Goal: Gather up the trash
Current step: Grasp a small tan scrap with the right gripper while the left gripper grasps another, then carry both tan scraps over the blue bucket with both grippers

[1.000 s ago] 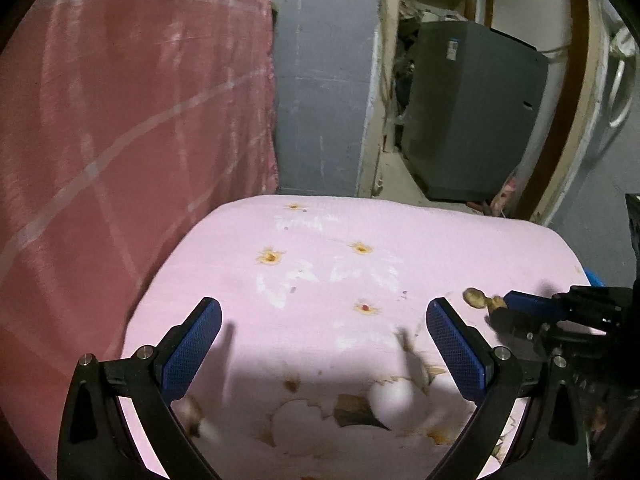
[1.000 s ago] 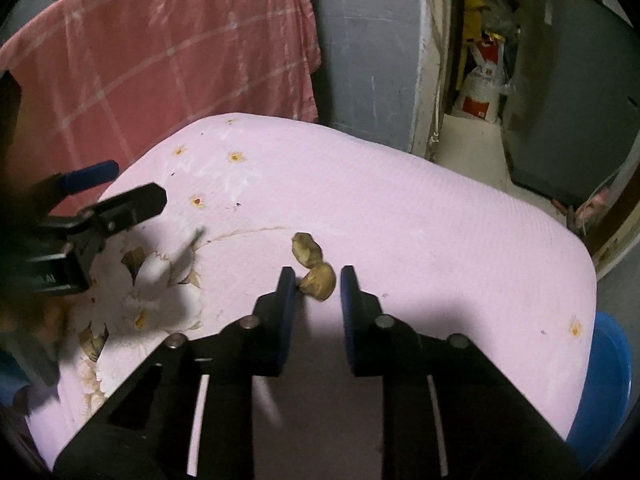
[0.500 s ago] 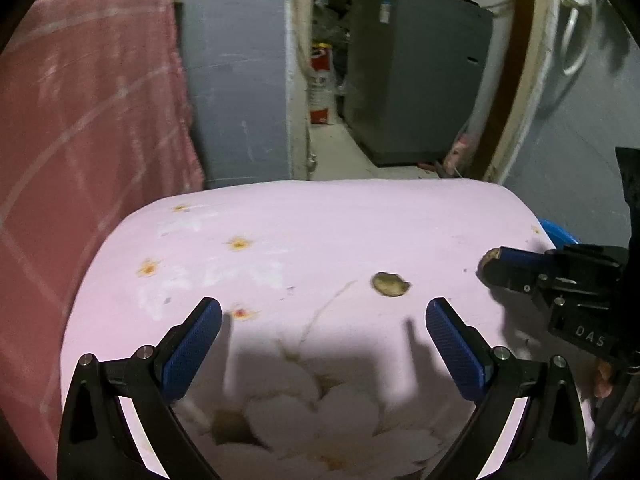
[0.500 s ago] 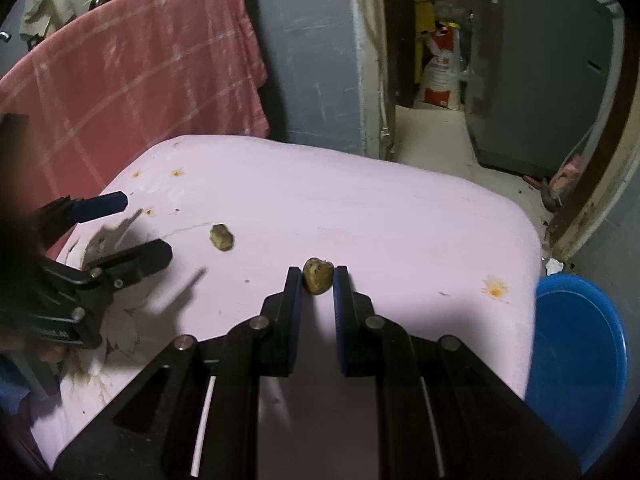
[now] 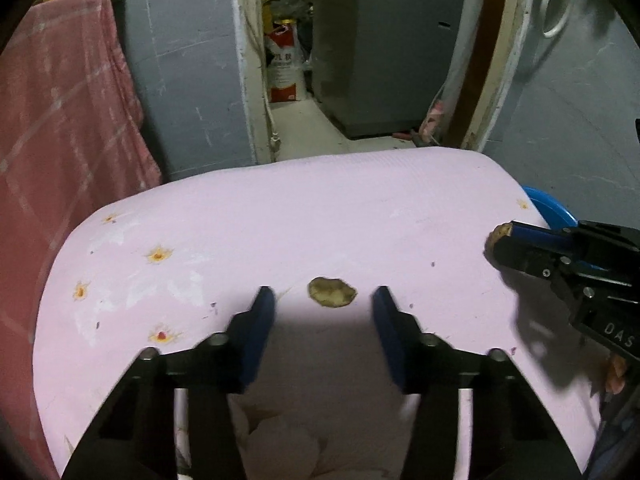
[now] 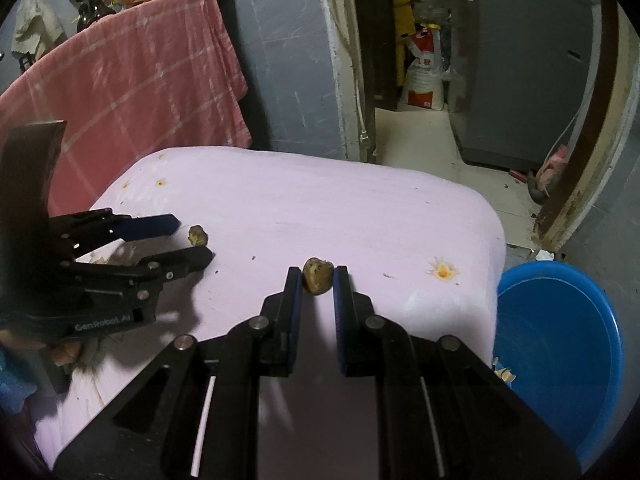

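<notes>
Trash here means small brownish-yellow crumpled scraps on a pink flower-printed cloth covering a rounded bench.

From the left wrist view, one flat brownish scrap [image 5: 331,292] lies on the pink cloth [image 5: 320,216], just beyond the tips of the left gripper [image 5: 322,304] and between the lines of its two blue-padded fingers [image 5: 260,320]. Those fingers have just been closing in, yet they stand clearly apart and neither pad touches the scrap. At the right edge the right gripper [image 5: 498,240] reaches in with a second lumpy scrap [image 5: 496,236] at its tip. A blue plastic basin [image 5: 550,210] peeks out behind the bench's far right corner. A pink checked towel [image 5: 60,120] hangs at the left, and a grey cabinet [image 5: 380,48] stands far back.

From the right wrist view, the right gripper [image 6: 317,280] has its fingers [image 6: 294,300] drawn nearly together, pinching the lumpy scrap [image 6: 317,275] at their tips above the cloth [image 6: 360,208]. To the left, the left gripper [image 6: 192,240] hovers with the flat scrap [image 6: 197,235] at its finger ends. The basin [image 6: 560,340] sits on the floor at the near right, beside the bench, with a few pale bits inside.
</notes>
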`<move>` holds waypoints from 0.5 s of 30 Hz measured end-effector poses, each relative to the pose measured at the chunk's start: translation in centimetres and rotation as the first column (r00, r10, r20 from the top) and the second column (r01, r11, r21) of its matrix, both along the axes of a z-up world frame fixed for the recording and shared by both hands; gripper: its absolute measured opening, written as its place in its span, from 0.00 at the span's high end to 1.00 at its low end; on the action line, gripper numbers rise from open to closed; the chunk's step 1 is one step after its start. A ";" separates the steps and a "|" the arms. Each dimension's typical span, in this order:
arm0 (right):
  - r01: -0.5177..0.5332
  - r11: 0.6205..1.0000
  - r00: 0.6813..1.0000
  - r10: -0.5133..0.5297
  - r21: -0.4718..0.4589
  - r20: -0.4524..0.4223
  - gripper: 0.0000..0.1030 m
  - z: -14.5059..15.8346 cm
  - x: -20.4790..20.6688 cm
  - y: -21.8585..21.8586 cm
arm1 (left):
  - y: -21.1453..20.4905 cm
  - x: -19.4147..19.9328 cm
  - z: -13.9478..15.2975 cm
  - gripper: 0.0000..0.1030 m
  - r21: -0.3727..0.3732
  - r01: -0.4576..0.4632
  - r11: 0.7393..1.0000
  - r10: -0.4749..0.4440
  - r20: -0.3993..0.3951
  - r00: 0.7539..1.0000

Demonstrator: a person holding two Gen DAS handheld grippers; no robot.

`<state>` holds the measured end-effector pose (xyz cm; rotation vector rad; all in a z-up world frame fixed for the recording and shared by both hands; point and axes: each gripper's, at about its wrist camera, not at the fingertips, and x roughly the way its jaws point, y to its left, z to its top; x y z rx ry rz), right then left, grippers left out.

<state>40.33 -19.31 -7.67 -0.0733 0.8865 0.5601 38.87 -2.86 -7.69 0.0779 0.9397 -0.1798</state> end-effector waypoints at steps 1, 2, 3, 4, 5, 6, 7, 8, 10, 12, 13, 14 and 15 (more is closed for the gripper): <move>0.001 1.000 1.000 -0.001 0.001 0.001 0.85 0.0 -0.1 -0.1 | -0.1 0.0 0.0 0.67 -0.004 0.003 1.000 -0.003 -0.003 1.000; 0.001 1.000 1.000 -0.001 0.002 0.003 0.85 0.0 -0.2 -0.2 | -0.2 0.1 0.0 0.70 -0.007 0.006 1.000 -0.006 -0.005 1.000; 0.002 1.000 1.000 -0.002 0.003 0.004 0.85 0.1 -0.2 -0.2 | -0.2 0.2 0.0 0.74 -0.008 0.007 1.000 -0.007 -0.006 1.000; 0.003 1.000 1.000 -0.003 0.005 0.006 0.85 0.1 -0.2 -0.3 | -0.4 0.2 0.0 0.78 -0.002 0.008 1.000 -0.008 -0.006 1.000; 0.004 1.000 1.000 -0.004 0.007 0.008 0.85 0.1 -0.3 -0.3 | -0.5 0.1 0.0 0.79 0.010 0.005 1.000 -0.005 -0.005 1.000; 0.004 1.000 1.000 -0.004 0.013 0.013 0.85 0.2 -0.4 -0.3 | -0.7 0.1 0.0 0.81 0.017 0.003 1.000 -0.003 -0.002 1.000; 0.004 1.000 1.000 -0.004 0.016 0.016 0.85 0.2 -0.4 -0.4 | -0.8 0.0 0.0 0.82 0.018 0.002 1.000 -0.002 -0.001 1.000; 0.005 1.000 1.000 -0.005 0.022 0.021 0.85 0.4 -0.4 -0.4 | -0.8 -0.1 0.1 0.82 0.015 -0.001 1.000 0.001 -0.001 1.000; 0.004 0.999 0.999 -0.005 0.035 0.032 0.85 0.6 -0.6 -0.5 | -0.8 -0.2 0.1 0.83 0.008 -0.005 1.000 0.005 -0.001 1.000; 0.003 0.999 0.999 -0.005 0.050 0.049 0.85 1.0 -0.9 -0.6 | -0.6 -0.4 0.3 0.84 -0.006 -0.010 1.000 0.010 0.001 1.000; 0.003 0.998 0.998 -0.006 0.056 0.057 0.85 1.1 -1.0 -0.6 | -0.4 -0.4 0.4 0.84 -0.017 -0.013 1.000 0.013 0.004 1.000; 0.005 0.998 0.998 -0.009 0.061 0.066 0.85 1.3 -1.1 -0.7 | -0.3 -0.7 0.6 0.84 -0.041 -0.016 0.999 0.016 0.010 1.000; 0.008 0.998 0.997 -0.014 0.070 0.079 0.85 1.5 -1.3 -0.9 | -0.1 -0.8 0.8 0.84 -0.059 -0.018 0.998 0.019 0.018 1.000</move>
